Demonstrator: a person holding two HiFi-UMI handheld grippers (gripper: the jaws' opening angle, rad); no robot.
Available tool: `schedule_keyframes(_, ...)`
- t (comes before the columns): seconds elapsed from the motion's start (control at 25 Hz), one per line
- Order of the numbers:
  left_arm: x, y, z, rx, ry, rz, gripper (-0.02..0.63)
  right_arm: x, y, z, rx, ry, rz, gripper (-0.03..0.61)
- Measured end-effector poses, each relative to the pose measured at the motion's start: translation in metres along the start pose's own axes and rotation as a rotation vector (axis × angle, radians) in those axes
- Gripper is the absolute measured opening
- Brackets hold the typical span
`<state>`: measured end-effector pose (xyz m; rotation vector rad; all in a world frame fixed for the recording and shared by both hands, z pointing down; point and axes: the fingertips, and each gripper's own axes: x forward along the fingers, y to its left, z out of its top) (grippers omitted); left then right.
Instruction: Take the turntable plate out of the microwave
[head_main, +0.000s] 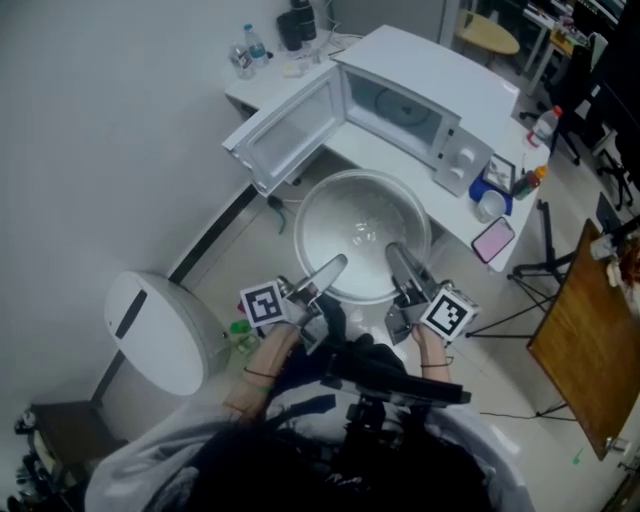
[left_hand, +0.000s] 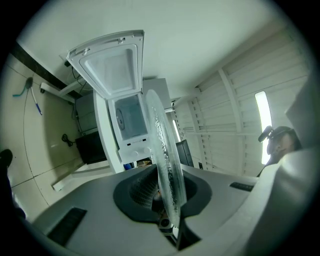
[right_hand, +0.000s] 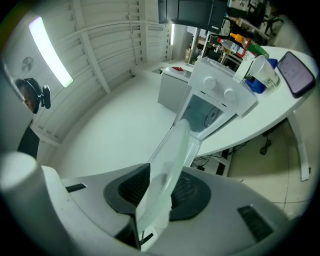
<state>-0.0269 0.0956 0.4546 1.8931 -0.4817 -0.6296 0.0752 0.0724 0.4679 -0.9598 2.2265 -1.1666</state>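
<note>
The white counter (head_main: 262, 90) carries the microwave (head_main: 440, 100), its door (head_main: 290, 140) swung wide open. The glass turntable plate (head_main: 362, 235) is outside the cavity, held level in the air in front of the counter, above the floor. My left gripper (head_main: 333, 267) has its fingers clamped on the plate's near rim. My right gripper (head_main: 394, 252) clamps the same rim just beside it.

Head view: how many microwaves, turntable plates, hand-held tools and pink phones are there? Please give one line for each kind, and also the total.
microwave: 1
turntable plate: 1
tools: 2 (left tool, right tool)
pink phone: 1
Total: 5
</note>
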Motion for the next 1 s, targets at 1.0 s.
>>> schedule_keyframes(1.0, 0.008, -0.002, -0.009, -0.008, 0.022, -0.005, 0.032, -0.016, -0.005, 0.007, -0.004, -0.028, -0.039, 0.086)
